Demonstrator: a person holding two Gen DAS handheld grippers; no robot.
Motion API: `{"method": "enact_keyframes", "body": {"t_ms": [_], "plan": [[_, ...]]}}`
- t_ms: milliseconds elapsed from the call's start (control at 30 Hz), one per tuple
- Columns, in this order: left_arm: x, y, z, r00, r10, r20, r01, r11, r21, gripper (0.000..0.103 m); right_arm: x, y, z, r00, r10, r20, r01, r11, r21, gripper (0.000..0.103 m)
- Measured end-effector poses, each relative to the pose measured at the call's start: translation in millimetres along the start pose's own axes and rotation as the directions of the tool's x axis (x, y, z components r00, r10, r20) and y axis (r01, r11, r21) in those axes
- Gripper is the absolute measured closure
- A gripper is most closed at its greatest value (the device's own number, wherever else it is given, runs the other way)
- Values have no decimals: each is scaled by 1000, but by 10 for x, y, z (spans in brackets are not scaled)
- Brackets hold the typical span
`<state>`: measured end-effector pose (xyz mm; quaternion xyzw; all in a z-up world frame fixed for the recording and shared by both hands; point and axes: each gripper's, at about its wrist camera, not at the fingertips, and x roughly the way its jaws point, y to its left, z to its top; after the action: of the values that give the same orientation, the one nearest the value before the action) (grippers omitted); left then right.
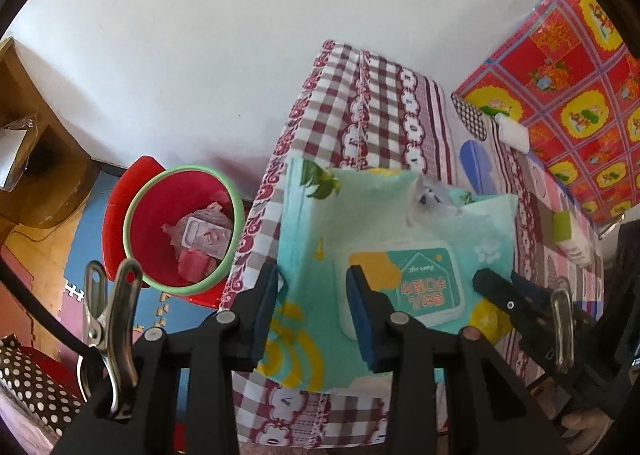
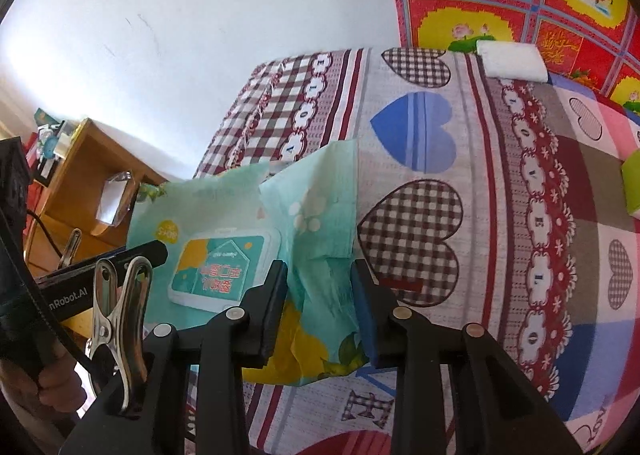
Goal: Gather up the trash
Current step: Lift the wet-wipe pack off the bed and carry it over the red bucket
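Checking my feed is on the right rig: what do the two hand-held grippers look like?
Both the left hand-held gripper and the right hand-held gripper have black plastic fingers with dark blue pads, silver pivot rivets and a metal spring clip. Part of a white marking shows on the left one's body.

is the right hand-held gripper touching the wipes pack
Touching. The right wrist view shows the right hand-held gripper with both pads pinching the crumpled edge of the wipes pack.

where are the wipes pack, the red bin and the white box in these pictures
wipes pack [image 1: 416, 279]: left wrist view, on its printed lid label
red bin [image 1: 160, 215]: left wrist view, on its red inner wall
white box [image 2: 510, 59]: right wrist view, on its top face
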<state>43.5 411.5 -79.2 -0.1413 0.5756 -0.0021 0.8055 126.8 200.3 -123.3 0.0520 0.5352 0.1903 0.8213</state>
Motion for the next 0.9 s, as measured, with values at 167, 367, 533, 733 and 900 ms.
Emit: {"method": "enact_keyframes", "body": {"t_ms": [167, 367, 533, 733, 900], "plan": [[91, 7, 8, 1000, -16, -27, 17, 999, 38, 66, 112, -18, -45, 999, -22, -36, 23, 999, 24, 66], [150, 17, 60, 997, -37, -71, 42, 997, 71, 66, 221, 74, -33, 997, -66, -48, 67, 998, 17, 65], [135, -23, 85, 996, -18, -82, 28, 992, 119, 66, 242, 171, -40, 995, -92, -44, 93, 995, 21, 65], [39, 58, 109, 997, -42, -67, 51, 991, 127, 66, 117, 301, -41, 996, -95, -4, 95, 995, 12, 65], [-77, 216, 154, 999, -37, -37, 41, 993, 114, 66, 71, 480, 2, 996, -89, 13, 89, 996, -16, 65]]}}
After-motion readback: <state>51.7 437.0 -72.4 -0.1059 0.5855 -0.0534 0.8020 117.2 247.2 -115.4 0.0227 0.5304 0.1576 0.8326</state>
